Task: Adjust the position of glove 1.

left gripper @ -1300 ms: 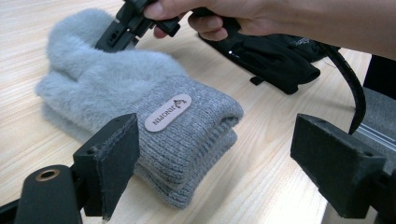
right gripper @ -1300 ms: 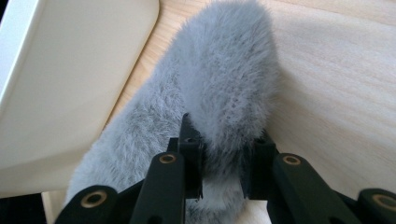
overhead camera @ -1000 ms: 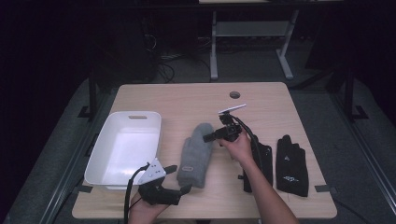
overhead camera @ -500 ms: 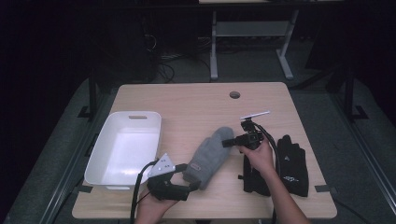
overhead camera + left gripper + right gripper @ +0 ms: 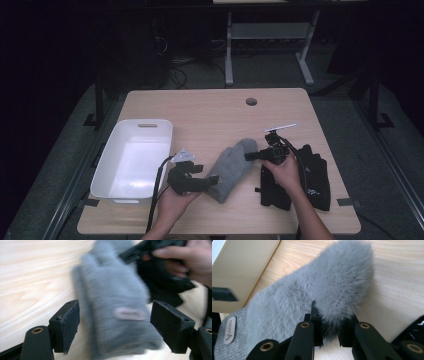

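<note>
The grey mitten (image 5: 232, 169) was gripped at its fluffy tip by the right gripper (image 5: 248, 156); the left gripper (image 5: 216, 181), jaws just narrowed yet open, straddled its cuff.

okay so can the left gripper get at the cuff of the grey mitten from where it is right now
Probably yes. The left gripper has just been closing; its pads still stand apart on either side of the grey mitten, at the cuff end, not yet pressing. The right gripper pinches the furry tip at the far end, out of the way.

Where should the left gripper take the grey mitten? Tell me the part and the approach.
Probably the ribbed cuff, coming in from its open end. It lies flat between the left gripper's open pads, and the right gripper already pinches the fluffy grey mitten at its far end.
</note>
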Demonstrator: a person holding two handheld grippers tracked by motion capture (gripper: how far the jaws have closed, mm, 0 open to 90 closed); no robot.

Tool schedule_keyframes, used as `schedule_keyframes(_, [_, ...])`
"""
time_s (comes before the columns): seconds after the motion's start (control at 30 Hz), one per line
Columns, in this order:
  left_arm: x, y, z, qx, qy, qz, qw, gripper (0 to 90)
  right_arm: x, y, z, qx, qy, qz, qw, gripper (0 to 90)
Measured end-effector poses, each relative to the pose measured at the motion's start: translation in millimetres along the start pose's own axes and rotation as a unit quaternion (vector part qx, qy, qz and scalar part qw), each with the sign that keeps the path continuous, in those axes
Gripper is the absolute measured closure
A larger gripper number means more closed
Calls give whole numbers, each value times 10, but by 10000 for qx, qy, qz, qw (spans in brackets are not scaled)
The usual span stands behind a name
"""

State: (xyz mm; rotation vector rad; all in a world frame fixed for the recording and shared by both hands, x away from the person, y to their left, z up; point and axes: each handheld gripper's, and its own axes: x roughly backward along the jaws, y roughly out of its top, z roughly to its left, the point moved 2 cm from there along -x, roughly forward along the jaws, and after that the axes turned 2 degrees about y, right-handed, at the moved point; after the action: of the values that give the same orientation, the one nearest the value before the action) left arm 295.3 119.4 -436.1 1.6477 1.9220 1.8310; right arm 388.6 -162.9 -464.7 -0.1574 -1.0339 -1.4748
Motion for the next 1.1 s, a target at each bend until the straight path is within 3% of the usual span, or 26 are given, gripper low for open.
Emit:
schedule_keyframes(0.1, [-94,-60,73,240,-32,157,9996,234,10,-36,-44,-41,27,-46,10000,770])
schedule_keyframes(0.17, [-134,-97,108,491,-178,217,9984,231,28,-56,-58,-95,21,-40,9999,771])
schedule_keyframes(0.4, [-206,-163,139,886,-459,522,9936,227,27,-61,-41,42,-90,-46,9999,771])
schedule_keyframes(0.47, [-234,-173,138,972,-573,673,9913,194,21,-73,-33,8,-121,-49,9999,771])
schedule_keyframes(0.5, [-264,-184,140,1152,-778,782,9872,182,14,-89,-42,31,-121,-82,9999,771])
schedule_keyframes(0.53, [-264,-184,140,1152,-778,782,9872,182,14,-89,-42,31,-121,-82,9999,771])
schedule_keyframes(0.6, [-277,-190,143,1255,-913,844,9843,182,10,-107,-56,6,-100,-120,9999,771])
schedule_keyframes(0.63, [-288,-197,142,1372,-1046,949,9804,184,10,-113,-61,-10,-78,-137,9999,771])
schedule_keyframes(0.8, [-311,-197,133,1369,-1249,1017,9774,254,2,-118,-57,-8,-93,-158,9998,771])
schedule_keyframes(0.83, [-313,-197,142,1384,-1350,1029,9757,327,3,-118,-52,10,-96,-171,9998,771])
schedule_keyframes(0.9, [-306,-198,171,1428,-1420,1035,9740,375,2,-122,-49,-21,-92,-192,9998,771])
schedule_keyframes(1.1, [-288,-196,167,1426,-1442,983,9743,424,14,-123,-50,-64,-10,-282,9996,771])
